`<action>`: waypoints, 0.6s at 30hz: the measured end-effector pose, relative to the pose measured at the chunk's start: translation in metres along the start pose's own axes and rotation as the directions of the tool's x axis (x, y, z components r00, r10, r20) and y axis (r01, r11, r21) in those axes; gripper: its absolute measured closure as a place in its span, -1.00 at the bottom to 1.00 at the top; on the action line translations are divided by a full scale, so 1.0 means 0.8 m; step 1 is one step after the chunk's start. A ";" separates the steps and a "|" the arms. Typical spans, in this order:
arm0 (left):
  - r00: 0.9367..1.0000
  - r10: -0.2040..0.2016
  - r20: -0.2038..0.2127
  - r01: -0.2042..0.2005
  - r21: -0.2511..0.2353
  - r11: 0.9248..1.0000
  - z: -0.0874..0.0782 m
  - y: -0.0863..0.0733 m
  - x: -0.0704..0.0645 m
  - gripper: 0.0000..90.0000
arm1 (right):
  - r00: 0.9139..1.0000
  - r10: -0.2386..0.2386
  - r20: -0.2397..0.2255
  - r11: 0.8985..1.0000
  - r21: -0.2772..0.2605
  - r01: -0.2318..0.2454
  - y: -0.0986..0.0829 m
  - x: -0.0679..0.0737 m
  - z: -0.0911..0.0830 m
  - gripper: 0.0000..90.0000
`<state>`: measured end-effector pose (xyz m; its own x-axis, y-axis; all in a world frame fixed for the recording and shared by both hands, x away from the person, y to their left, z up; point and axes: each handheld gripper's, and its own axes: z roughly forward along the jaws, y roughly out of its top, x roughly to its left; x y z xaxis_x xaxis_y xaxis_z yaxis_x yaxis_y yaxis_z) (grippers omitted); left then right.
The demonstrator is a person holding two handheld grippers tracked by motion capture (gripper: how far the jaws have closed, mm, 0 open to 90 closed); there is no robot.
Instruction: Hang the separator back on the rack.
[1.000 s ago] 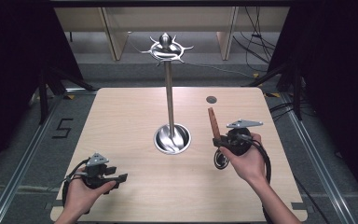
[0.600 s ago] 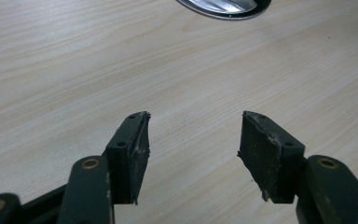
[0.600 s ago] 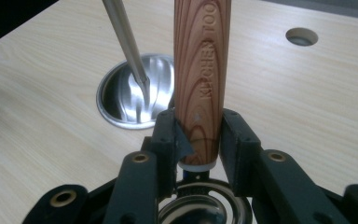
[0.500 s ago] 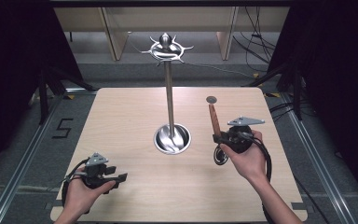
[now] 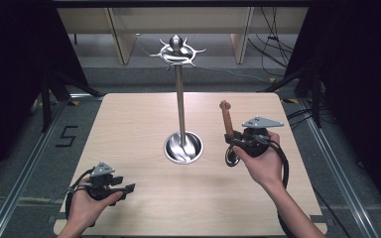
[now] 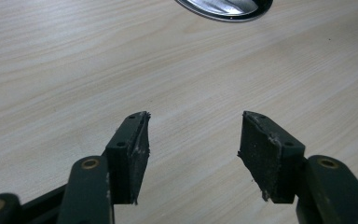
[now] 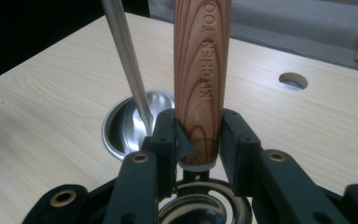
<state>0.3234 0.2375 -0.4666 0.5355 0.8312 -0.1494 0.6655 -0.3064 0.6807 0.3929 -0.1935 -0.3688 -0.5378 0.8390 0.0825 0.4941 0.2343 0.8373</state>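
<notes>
The wooden table (image 5: 144, 124) fills the middle of the high view, pale and bare over most of its top. At its centre stands the metal stand (image 5: 180, 104): a round shiny base, a thin upright pole and a spiked ring of hooks at the top, reaching into the upper middle of the frame. In the right gripper view the pole (image 7: 127, 60) rises at the upper left, behind the jaws, with the base (image 7: 121, 123) around it.

Right of the stand, the right hand (image 5: 263, 161) holds the right gripper (image 5: 229, 139), whose jaws are clamped on the wooden handle (image 5: 225, 118) of a utensil. The handle points up and tilts slightly toward the far edge; its metal end (image 5: 231, 156) hangs below the jaws. Compared with a second ago the handle stands more upright and sits a little closer to the stand. In the right gripper view the handle (image 7: 200, 79), stamped with lettering, is pinched between both pads, and a small round hole (image 7: 293, 80) in the table shows at the upper right.

At the lower left of the high view the left hand (image 5: 87, 206) holds the left gripper (image 5: 129, 187) low over the table, unchanged from before. Its jaws stand wide apart with nothing between them, as the left gripper view (image 6: 193, 154) shows.
</notes>
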 end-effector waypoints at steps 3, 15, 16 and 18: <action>1.000 0.004 0.000 -0.004 0.004 1.000 -0.001 0.000 0.000 -0.07 | 1.000 0.007 0.000 1.000 -0.012 -0.007 0.004 0.003 -0.001 0.55; 1.000 0.012 -0.001 -0.012 0.009 1.000 -0.001 0.000 0.001 -0.07 | 0.999 -0.037 0.015 0.996 -0.075 0.038 0.020 0.005 -0.007 0.55; 1.000 0.016 -0.002 -0.016 0.011 1.000 -0.002 0.000 0.001 -0.07 | 0.999 -0.052 0.008 0.996 -0.073 0.052 0.022 0.004 -0.007 0.55; 0.999 0.039 -0.005 -0.039 0.031 0.999 -0.003 0.001 0.004 -0.07 | 0.998 -0.061 0.007 0.994 -0.087 0.061 0.025 0.004 -0.007 0.55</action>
<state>0.3242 0.2411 -0.4647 0.5583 0.8210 -0.1191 0.6601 -0.3527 0.6632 0.3971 -0.1888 -0.3486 -0.5621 0.8266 0.0277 0.3990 0.2416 0.8846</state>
